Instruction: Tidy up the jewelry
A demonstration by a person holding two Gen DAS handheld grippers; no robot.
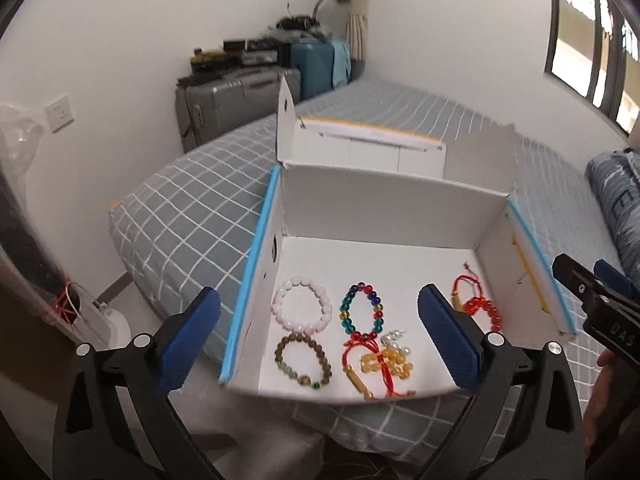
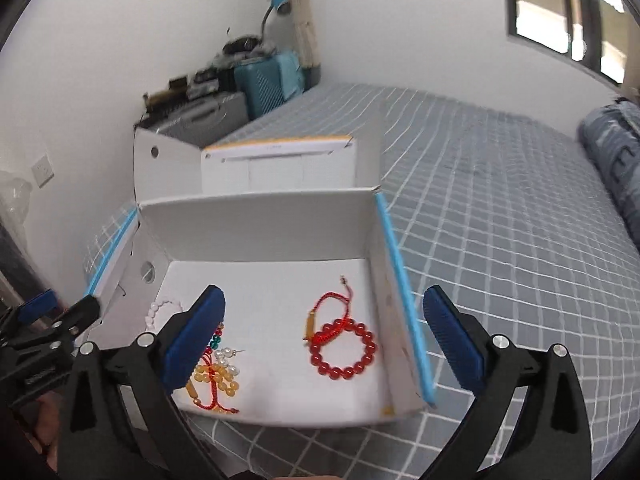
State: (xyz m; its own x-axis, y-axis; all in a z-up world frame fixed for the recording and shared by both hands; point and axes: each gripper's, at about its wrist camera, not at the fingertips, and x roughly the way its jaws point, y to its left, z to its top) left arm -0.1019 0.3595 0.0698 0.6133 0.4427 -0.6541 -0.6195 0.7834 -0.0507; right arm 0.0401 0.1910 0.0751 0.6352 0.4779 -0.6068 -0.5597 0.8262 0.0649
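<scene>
Jewelry lies on the floor of a white cardboard box (image 1: 384, 216) with blue-edged sides, its lid folded back, resting on a bed (image 2: 500, 208) covered in grey checked fabric. Largest to smallest inside: a pink bead bracelet (image 1: 302, 304) and a brown bead bracelet (image 1: 304, 362) at the left, a multicoloured bead bracelet (image 1: 362, 306) in the middle, a red bead bracelet (image 2: 346, 350) tangled with a red cord at the right, and near the front a knot of yellow beads, red cord and small pearls (image 1: 384, 360). The left gripper (image 1: 320, 340) and the right gripper (image 2: 326, 340) both hover above the box's near edge, spread wide and empty. A good next step is probably to lower one gripper over a single free-lying bracelet, pinch across its bead ring, and leave the tangled cluster until later.
</scene>
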